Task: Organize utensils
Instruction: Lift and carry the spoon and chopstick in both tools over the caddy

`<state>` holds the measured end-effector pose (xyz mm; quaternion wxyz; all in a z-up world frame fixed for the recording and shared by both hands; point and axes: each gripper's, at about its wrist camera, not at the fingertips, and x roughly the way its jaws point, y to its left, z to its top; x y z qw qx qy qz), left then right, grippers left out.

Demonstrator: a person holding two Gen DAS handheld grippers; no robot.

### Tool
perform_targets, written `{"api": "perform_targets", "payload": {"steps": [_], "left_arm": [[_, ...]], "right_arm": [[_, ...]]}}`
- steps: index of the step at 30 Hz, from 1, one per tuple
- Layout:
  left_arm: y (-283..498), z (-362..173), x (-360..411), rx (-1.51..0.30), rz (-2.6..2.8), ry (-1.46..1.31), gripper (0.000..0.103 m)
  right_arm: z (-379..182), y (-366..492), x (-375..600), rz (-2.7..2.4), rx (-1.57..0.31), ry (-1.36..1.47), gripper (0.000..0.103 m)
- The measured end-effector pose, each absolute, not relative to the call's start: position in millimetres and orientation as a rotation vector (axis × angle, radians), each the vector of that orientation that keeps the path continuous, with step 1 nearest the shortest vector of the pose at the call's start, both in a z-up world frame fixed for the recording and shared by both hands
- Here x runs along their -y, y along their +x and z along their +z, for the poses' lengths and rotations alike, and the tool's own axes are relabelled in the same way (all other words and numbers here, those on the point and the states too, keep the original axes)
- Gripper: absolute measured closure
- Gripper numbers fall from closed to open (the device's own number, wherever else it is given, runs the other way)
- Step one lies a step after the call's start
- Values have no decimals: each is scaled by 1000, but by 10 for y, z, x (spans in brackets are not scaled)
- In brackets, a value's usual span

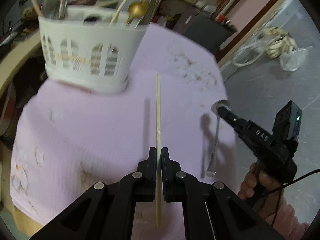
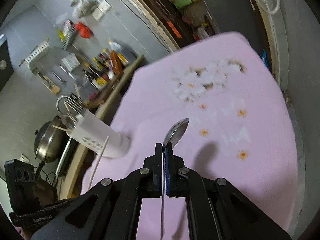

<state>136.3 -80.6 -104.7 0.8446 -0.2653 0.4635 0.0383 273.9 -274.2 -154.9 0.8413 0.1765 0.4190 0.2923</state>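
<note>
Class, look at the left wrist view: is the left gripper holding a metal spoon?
No. The left gripper has its fingers shut on a single wooden chopstick; the metal spoon hangs from the right gripper.

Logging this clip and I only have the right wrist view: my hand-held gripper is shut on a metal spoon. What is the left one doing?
Observer: The left hand-held gripper is shut on a single wooden chopstick, pointing away from the camera.
Operator: Where is the caddy from there?
Observer: The white utensil caddy stands ahead and left of the chopstick, on the pink tablecloth.
Operator: Anything in it?
Observer: A gold spoon sticks out of its top, among other utensils.
</note>
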Motion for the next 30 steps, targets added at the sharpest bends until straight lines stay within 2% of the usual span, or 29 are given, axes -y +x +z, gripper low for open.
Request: {"api": "perform_targets", "payload": {"steps": [13, 22, 30], "left_arm": [[1623, -352, 467, -732, 47, -454, 98], [1790, 104, 103, -561, 51, -361, 98], [1917, 386, -491, -411, 55, -364, 98]], "right_arm": [[-480, 2586, 2278, 642, -527, 245, 100], [199, 2469, 1855, 620, -351, 184, 100], [578, 2486, 1418, 638, -228, 222, 100]]}}
